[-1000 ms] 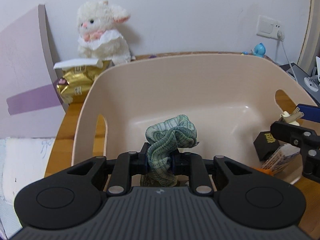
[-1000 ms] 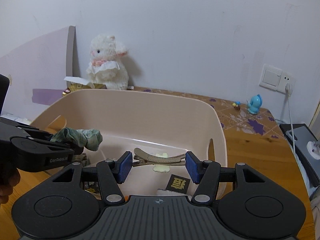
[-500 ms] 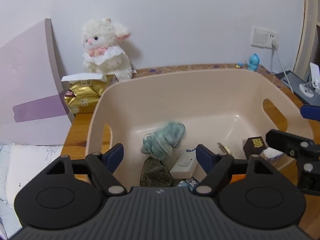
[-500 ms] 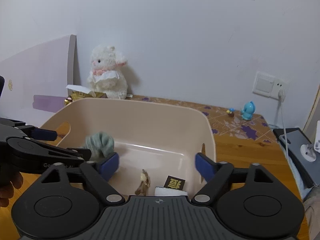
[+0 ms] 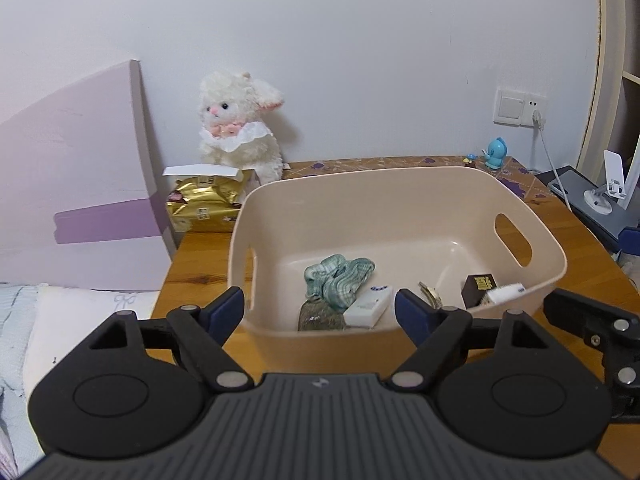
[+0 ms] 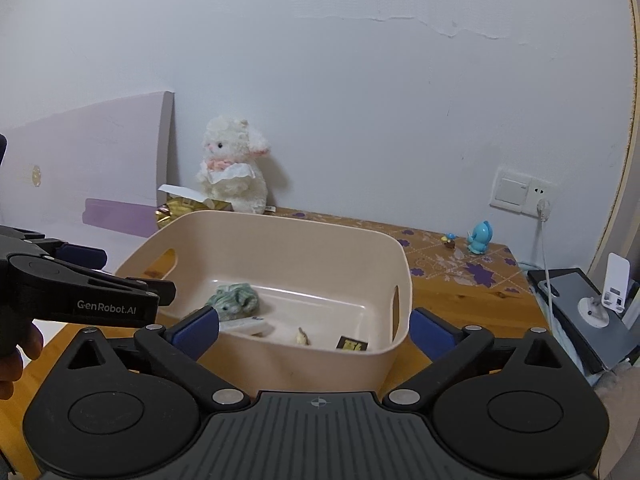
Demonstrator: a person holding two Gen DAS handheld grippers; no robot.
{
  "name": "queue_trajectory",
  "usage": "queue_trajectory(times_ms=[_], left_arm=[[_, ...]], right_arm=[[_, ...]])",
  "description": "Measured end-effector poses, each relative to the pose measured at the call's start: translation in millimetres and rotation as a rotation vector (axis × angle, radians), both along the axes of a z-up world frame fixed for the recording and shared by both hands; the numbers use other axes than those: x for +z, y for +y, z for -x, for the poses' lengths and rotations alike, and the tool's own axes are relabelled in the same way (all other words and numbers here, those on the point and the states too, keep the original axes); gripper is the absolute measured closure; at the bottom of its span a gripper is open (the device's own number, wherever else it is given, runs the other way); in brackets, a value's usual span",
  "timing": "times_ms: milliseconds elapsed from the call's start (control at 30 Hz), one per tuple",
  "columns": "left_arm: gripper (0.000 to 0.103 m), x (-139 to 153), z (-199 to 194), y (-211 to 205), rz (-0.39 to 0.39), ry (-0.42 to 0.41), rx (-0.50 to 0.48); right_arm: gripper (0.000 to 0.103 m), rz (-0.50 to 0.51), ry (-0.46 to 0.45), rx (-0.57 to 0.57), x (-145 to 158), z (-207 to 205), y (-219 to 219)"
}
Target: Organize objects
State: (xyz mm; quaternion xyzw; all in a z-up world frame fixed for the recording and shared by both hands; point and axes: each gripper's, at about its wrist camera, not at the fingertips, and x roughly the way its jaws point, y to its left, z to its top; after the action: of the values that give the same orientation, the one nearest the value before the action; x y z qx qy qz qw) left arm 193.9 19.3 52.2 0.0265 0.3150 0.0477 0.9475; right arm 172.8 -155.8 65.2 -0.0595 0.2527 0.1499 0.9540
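Both claws hang spread and empty just in front of the beige bin, so I judge a drop-off step is done and a fresh pick comes next. The left claw has its blue pads wide apart with nothing between them; the right claw is likewise wide apart and holds nothing. The bin stands on the wooden table, and inside it I count six things: one green checked cloth crumpled near the middle of the floor, one dark speckled piece touching it at the near wall, one white box just beside the cloth, one tan hair clip, one dark box with gold print, and one white item leaning at the near right corner, too small to name. Outside the bin, the table carries one white plush lamb, one gold packet beside it, and one small blue bird figure near the wall socket. The next move, as I judge it, calls for swinging a claw away from the bin toward whatever loose thing is left; none lies within reach in these views, so the person must first search the table.
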Motion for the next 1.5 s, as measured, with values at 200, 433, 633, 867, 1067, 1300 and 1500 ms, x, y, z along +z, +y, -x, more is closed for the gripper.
queue_trajectory(times_ms=[200,433,633,867,1067,1300,1500], left_arm=[[0.020,7.1,37.1,-4.2,-0.014,-0.015,-0.003],[0.020,11.4,77.8,-8.5,-0.010,-0.024,-0.001],[0.020,11.8,108.2,-9.2,0.010,-0.036,0.024],[0.020,10.0,133.1,-10.6,-0.004,-0.037,0.019],[0.020,13.5,154.4,-8.4,0.002,-0.042,0.009],[0.020,14.2,178.8,-17.2,-0.007,-0.049,-0.001],[0.020,11.5,195.0,-29.8,-0.041,-0.065,0.004]], right_arm=[[0.000,0.000,-0.017,-0.002,7.5,32.9,-3.1],[0.000,0.016,-0.011,-0.003,9.4,62.2,-12.6],[0.000,0.022,0.003,0.002,7.3,85.7,-21.2],[0.000,0.044,0.015,0.006,7.1,113.2,-26.7],[0.000,0.043,0.012,0.003,9.2,131.9,-33.0],[0.000,0.023,0.018,-0.005,10.0,150.7,-43.1],[0.000,-0.005,0.033,-0.013,7.6,164.3,-50.8]])
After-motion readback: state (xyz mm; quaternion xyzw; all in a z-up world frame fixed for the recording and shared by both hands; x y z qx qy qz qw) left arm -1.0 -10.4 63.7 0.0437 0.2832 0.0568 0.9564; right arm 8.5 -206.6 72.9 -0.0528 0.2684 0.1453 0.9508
